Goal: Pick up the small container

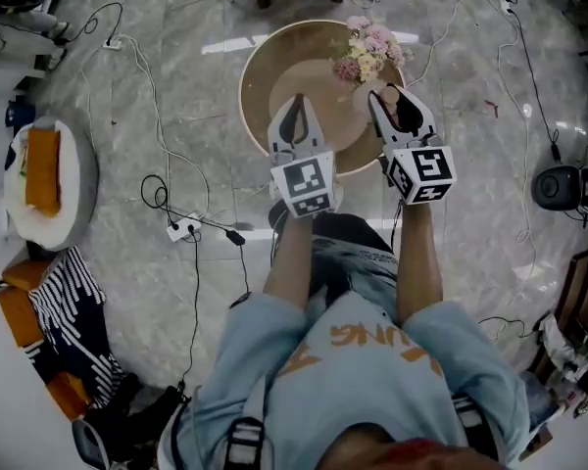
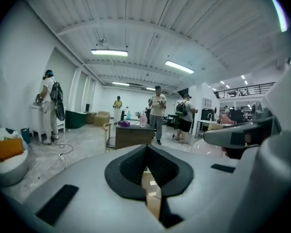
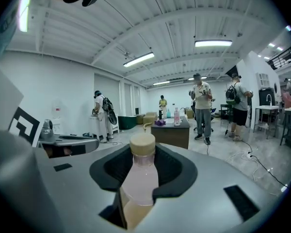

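The small container (image 3: 139,171) is a pale pink translucent bottle with a beige cap. It stands upright between the black pads of my right gripper (image 3: 140,154), which is shut on it. In the head view the right gripper (image 1: 392,96) is raised over the right side of a round wooden table (image 1: 274,67), and the bottle (image 1: 402,112) shows only partly between its jaws. Beside it, over the table's near edge, my left gripper (image 1: 295,106) has its jaws together with nothing between them. In the left gripper view the left gripper's (image 2: 146,152) pads meet at their tips.
A bunch of pink and cream flowers (image 1: 369,52) stands on the table's far right, just beyond the right gripper. Cables and a power strip (image 1: 183,227) lie on the marble floor to the left. A round white seat with an orange cushion (image 1: 44,179) is at far left. Several people (image 2: 157,111) stand across the hall.
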A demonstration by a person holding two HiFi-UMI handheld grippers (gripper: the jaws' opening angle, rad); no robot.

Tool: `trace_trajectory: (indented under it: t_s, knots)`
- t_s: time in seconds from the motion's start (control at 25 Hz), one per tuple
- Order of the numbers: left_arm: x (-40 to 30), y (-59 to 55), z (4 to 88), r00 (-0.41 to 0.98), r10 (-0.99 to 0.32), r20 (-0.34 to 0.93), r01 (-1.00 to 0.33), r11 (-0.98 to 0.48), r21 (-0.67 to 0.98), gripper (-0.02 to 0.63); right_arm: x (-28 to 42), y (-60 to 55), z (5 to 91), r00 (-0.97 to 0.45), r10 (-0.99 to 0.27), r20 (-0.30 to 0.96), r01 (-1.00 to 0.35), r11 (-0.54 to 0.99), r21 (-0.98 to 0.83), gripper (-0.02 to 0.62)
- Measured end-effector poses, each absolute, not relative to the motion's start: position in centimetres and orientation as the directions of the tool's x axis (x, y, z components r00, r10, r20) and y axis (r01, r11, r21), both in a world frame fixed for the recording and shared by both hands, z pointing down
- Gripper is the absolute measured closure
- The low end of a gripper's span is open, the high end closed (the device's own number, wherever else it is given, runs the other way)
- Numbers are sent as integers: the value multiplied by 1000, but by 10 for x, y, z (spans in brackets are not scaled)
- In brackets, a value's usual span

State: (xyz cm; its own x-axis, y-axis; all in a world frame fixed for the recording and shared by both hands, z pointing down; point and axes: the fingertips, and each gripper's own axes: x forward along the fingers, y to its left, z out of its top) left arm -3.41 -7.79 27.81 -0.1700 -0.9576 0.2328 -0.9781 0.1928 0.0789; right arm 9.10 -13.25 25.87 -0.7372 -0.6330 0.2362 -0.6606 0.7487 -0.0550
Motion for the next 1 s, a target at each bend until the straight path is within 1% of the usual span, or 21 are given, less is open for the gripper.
trace_trajectory:
  t_s: [0.2,0.48,0.68,1.0]
  knots:
    - [-22,-84,234,-124,-979,160,-989,135,56,583,113,-128,211,-730,-663,163,-676,736,-31,445]
    - [-16,-93,184,-84,-994,76,-996,85,10,583,123,-131,176,-730,-677,93,-681,732,-24,445]
    - [-5,-100,164,-40,-998,44,-999,40,-2,583,125,-135,158,-731,-682,40,-683,730,-37,445]
    - [-5,-102,149,-34,-999,20,-999,33,-27,583,128,-140,149,-726,-688,16,-688,725,-27,445]
